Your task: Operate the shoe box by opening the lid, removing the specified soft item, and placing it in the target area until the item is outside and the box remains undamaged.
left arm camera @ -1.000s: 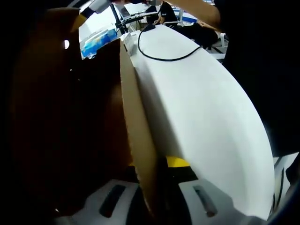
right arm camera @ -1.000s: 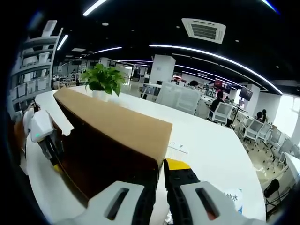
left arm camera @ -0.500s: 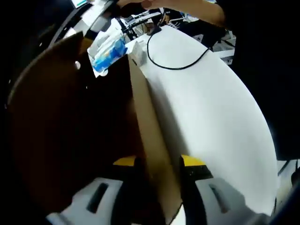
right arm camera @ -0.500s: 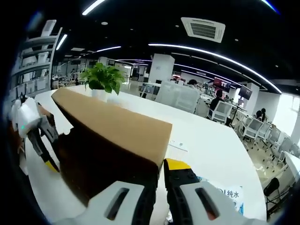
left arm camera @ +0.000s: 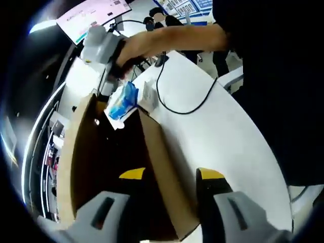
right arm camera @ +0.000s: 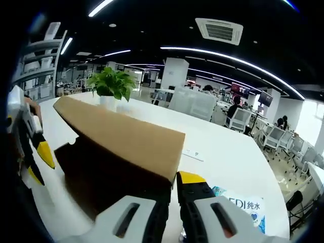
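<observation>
The brown shoe box (left arm camera: 161, 161) lies on a white table (left arm camera: 233, 152). Its lid (right arm camera: 121, 135) is raised on edge, and the inside is dark, so I cannot see what it holds. My right gripper (right arm camera: 170, 183) is shut on the lid's near corner; it also shows, in a person's hand, at the box's far end (left arm camera: 103, 87). My left gripper (left arm camera: 171, 174) stands open, its yellow tips straddling the box's side wall without pressing it. In the right gripper view the left gripper (right arm camera: 39, 164) sits apart from the box. A blue soft pack (left arm camera: 122, 100) lies on the table (right arm camera: 242, 208) beside the box.
A black cable (left arm camera: 177, 109) loops across the table beyond the box, near a small white card (left arm camera: 148, 96). A potted plant (right arm camera: 112, 83) stands behind the lid. The person's arm (left arm camera: 172, 38) reaches over the far end. Office chairs (right arm camera: 238, 121) fill the background.
My left gripper has drawn back and up from the box wall, its jaws wider apart. The right gripper keeps its hold on the lid. The blue pack shows further into the right gripper view.
</observation>
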